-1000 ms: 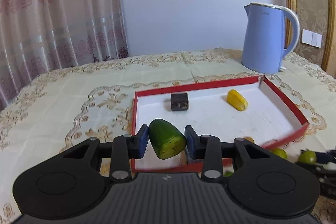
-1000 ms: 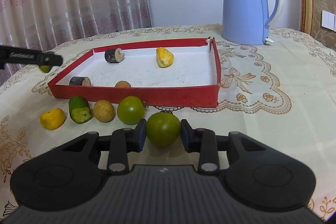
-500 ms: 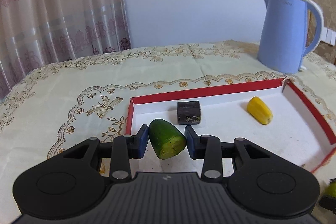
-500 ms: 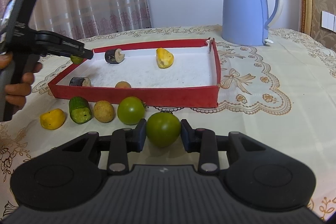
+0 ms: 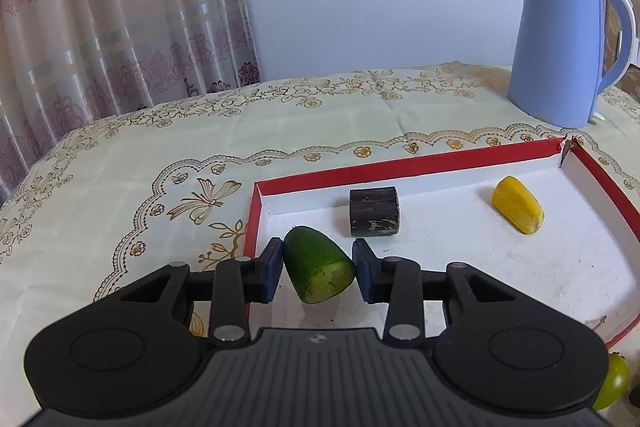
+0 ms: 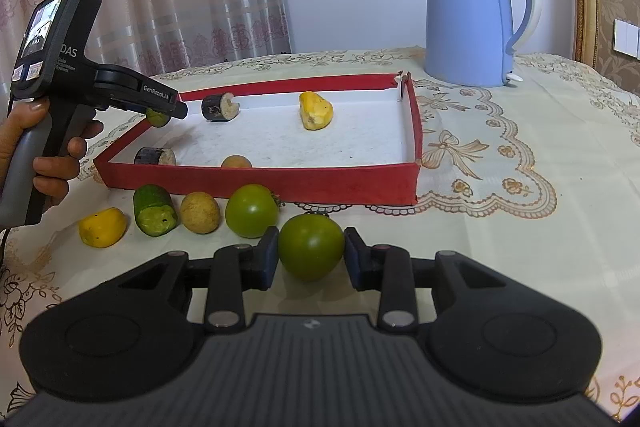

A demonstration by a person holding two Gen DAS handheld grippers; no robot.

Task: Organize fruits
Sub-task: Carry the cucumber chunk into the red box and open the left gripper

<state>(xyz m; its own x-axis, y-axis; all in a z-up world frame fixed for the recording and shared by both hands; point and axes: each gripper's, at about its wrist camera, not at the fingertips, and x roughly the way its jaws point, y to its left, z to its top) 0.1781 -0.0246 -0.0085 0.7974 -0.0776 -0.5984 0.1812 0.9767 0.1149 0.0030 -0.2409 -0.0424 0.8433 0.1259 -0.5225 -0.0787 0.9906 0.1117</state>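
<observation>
Right wrist: left hand-held gripper [image 6: 166, 115] reads "GenRobot.AI" (also "DAS").

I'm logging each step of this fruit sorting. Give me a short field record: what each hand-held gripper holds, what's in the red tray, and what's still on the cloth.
left hand-held gripper: shut on green cucumber piece, above the tray's near-left corner
right hand-held gripper: shut on green tomato, in front of the tray
red tray contents: two dark cut pieces, yellow piece, brown round fruit
on cloth outside tray: yellow piece, cucumber piece, brown round fruit, green tomato
background: blue kettle
</observation>
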